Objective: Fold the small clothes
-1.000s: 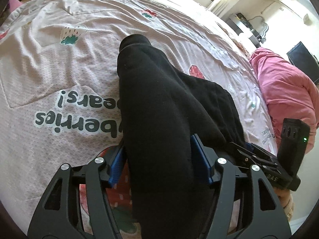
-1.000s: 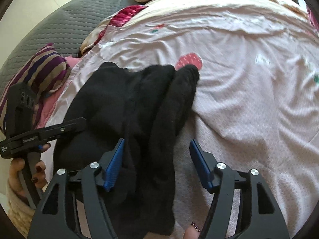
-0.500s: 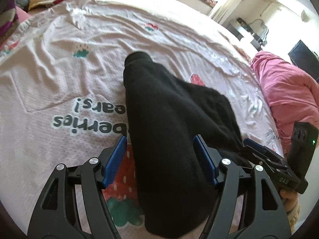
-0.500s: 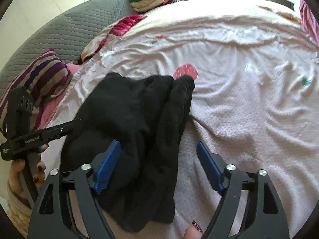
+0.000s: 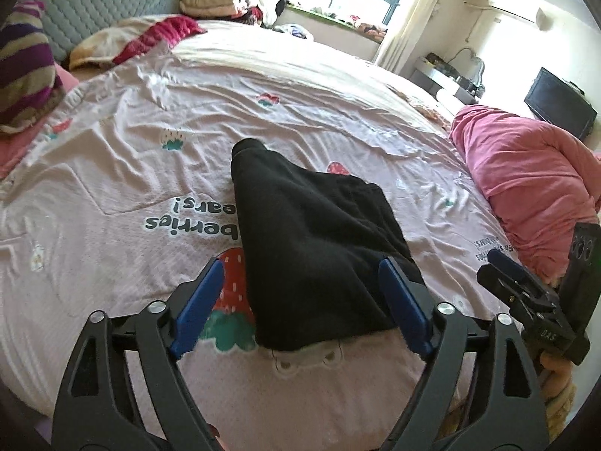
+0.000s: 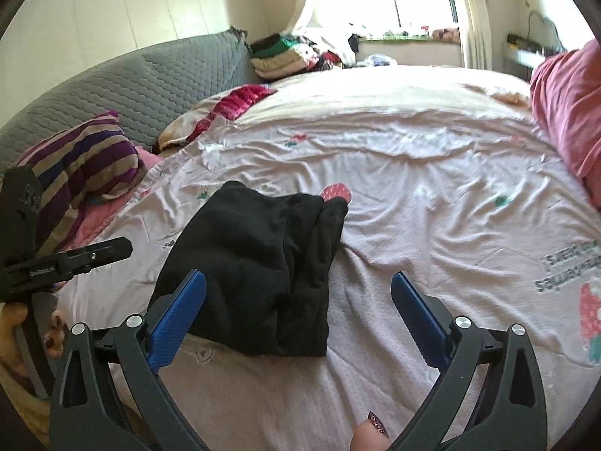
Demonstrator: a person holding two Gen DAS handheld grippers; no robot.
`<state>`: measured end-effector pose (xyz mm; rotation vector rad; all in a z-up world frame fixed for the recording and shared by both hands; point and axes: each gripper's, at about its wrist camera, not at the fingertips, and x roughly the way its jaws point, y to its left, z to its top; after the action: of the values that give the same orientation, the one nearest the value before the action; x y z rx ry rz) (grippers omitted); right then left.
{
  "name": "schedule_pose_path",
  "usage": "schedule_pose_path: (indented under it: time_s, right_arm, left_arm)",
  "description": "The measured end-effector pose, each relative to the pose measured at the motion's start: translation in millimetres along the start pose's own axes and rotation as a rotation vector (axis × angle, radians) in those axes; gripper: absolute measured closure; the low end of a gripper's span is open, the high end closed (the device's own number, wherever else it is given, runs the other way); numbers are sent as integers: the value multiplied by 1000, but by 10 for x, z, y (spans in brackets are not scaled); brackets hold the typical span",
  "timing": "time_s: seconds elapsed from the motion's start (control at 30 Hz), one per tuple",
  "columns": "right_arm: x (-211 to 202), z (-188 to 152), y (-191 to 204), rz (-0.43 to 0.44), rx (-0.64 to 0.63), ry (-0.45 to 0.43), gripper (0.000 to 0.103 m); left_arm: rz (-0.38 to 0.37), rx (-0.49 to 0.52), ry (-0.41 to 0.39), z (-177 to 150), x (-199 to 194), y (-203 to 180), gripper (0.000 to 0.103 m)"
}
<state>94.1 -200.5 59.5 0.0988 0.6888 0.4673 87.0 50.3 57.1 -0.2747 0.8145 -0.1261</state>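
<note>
A black garment [image 5: 311, 248] lies folded in a rough wedge on the pink strawberry-print bedspread [image 5: 112, 173]. My left gripper [image 5: 300, 293] hovers above its near end, jaws opening wide, blue pads clear of the cloth. In the right wrist view the same black garment [image 6: 263, 263] lies left of centre. My right gripper [image 6: 300, 308] hangs over its near right edge with jaws opening, nothing pressed between them. Each gripper shows in the other's view: the right gripper [image 5: 526, 300] at the right edge, the left gripper [image 6: 67, 263] at the left edge, held by a hand.
A pink bundle of bedding [image 5: 526, 180] lies on the bed's right side. A striped pillow [image 6: 82, 173] and a grey quilted headboard [image 6: 150, 86] stand at the left. A pile of clothes [image 6: 285, 56] sits beyond the bed near the window.
Both grippers have let go of the black garment, opened wider and pulled back and up. The garment now lies flat on the bedspread, smaller in both views.
</note>
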Motion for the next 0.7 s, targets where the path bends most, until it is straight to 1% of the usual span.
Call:
schedule_pose_path:
  time_s: [0.1, 0.17, 0.27, 0.43, 0.63, 0.7]
  right_arm:
    - [-161, -25, 73, -31, -27, -46, 5]
    - [-249, -43, 110, -37, -39, -65, 5]
    - [-361, -93, 153, -52, -44, -92, 5]
    - [-520, -248, 212, -104, -57, -131, 5]
    - [-641, -453, 303, -143, -93, -141, 5]
    - [-658, -549, 340, -171, -99, -145, 5]
  left_arm:
    - [4, 21, -17, -55, -105, -71, 12]
    - [5, 33, -23, -85, -148, -106, 10]
    - [3, 48, -35, -138, -223, -156, 10]
    - [15, 58, -57, -292, -342, -214, 10]
    - [52, 76, -73, -548, -406, -229, 10]
    - [64, 66, -73, -645, -400, -196, 10]
